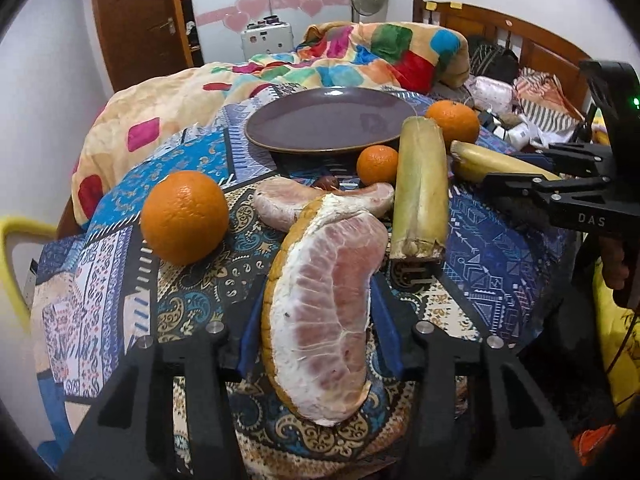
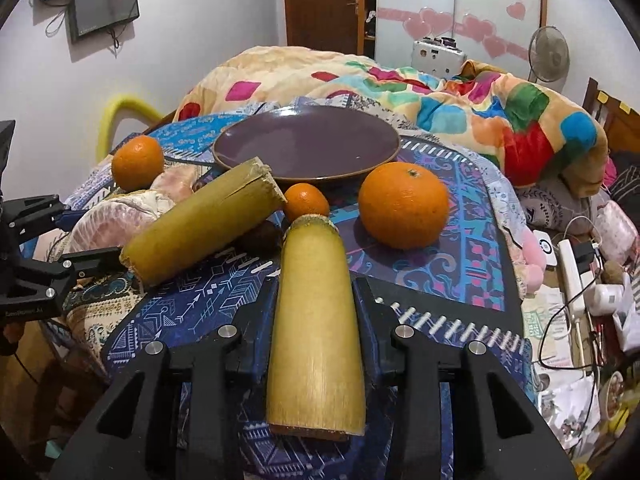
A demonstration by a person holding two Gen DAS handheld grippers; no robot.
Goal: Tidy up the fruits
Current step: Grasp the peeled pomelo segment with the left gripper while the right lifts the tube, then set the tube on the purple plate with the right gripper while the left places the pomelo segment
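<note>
My left gripper (image 1: 316,280) is shut on a pomelo wedge (image 1: 320,320) held between its blue pads. My right gripper (image 2: 316,280) is shut on a sugarcane piece (image 2: 316,332); it also shows at the right of the left wrist view (image 1: 520,184). An empty purple plate (image 1: 304,120) (image 2: 256,140) sits at the back of the patterned table. On the table lie a second pomelo wedge (image 1: 280,204), a second sugarcane piece (image 1: 420,192) (image 2: 200,224), two large oranges (image 1: 184,216) (image 2: 404,204) and a small mandarin (image 1: 376,164) (image 2: 306,202).
A colourful blanket (image 1: 360,52) is heaped on the bed behind the table. A small dark fruit (image 1: 326,182) lies near the plate. A yellow chair back (image 1: 12,248) stands at the left. Cables and a power strip (image 2: 572,280) clutter the right side.
</note>
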